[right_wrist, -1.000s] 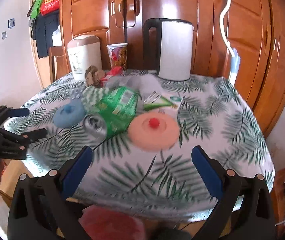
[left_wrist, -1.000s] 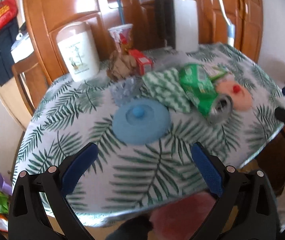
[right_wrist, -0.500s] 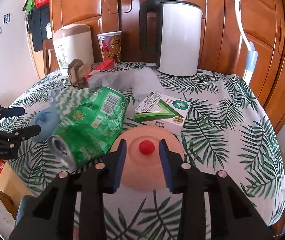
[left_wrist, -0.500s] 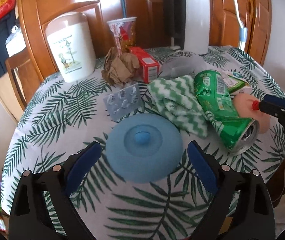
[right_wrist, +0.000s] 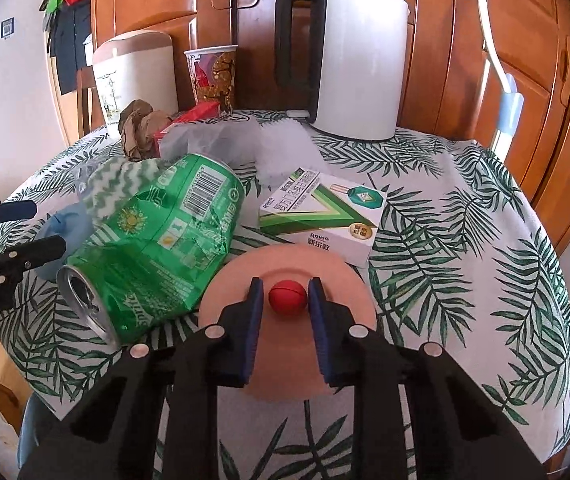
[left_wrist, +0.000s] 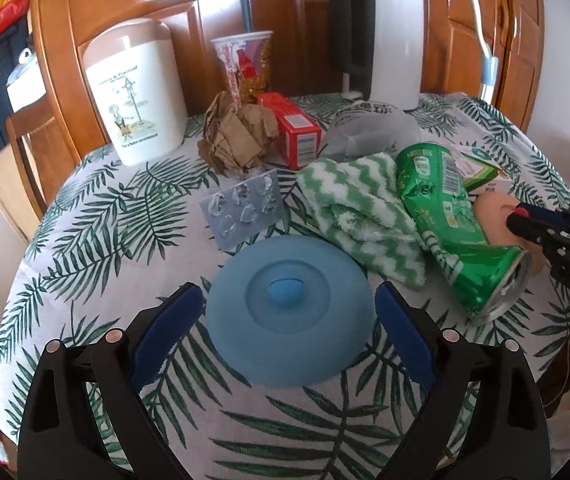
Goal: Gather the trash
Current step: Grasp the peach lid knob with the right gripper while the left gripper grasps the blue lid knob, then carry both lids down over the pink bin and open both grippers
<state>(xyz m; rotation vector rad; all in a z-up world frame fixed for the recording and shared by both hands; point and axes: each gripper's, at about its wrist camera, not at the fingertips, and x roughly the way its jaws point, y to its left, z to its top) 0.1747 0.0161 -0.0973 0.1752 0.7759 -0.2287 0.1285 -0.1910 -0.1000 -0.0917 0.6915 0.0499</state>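
Right gripper (right_wrist: pixel 287 295) pinched red knob (right_wrist: pixel 287 297) to lift peach lid (right_wrist: pixel 349 280); left gripper (left_wrist: pixel 287 316) spread around blue lid (left_wrist: pixel 325 344).

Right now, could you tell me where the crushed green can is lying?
The crushed green can lies on its side, left of the pink lid in the right wrist view, partly overlapping the striped cloth.

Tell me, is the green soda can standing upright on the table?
No, the green soda can lies crushed on its side, its open top facing the table's near edge.
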